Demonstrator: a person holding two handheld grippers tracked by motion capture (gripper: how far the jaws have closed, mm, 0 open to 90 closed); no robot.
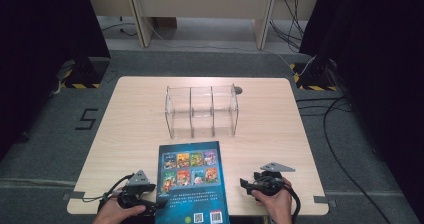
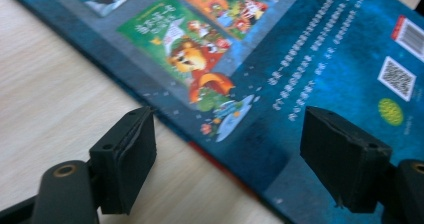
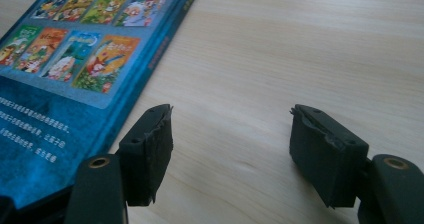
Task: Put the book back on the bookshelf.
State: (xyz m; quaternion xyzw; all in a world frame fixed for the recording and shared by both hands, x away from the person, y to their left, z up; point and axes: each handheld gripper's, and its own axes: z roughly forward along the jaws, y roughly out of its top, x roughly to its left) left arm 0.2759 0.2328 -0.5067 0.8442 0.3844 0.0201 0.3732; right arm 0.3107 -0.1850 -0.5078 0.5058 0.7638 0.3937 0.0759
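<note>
A light wooden table [image 1: 140,114] is seen from above, with a person's two hands entering at the 6 o'clock edge, each holding a black two-jaw gripper.

A blue picture book [image 1: 192,181] lies flat, back cover up, at the table's 6 o'clock edge, its near end reaching the table edge. Eight small colourful cover pictures fill its upper half; a barcode and a square code sit near its 5 o'clock corner.

The left gripper [image 1: 159,204] rests at about 7 o'clock on the table, right against the book's left edge. In the left gripper view its jaws stand wide apart and hold nothing: one jaw is over bare wood, the other over the blue cover, with the book's edge running between them.

The right gripper [image 1: 243,183] sits at about 5 o'clock, just beside the book's right edge but apart from it. In the right gripper view its jaws are spread wide over bare wood, gripping nothing.

A clear acrylic rack [image 1: 201,111] with three compartments stands at the table's centre, toward 12 o'clock from the book.
</note>
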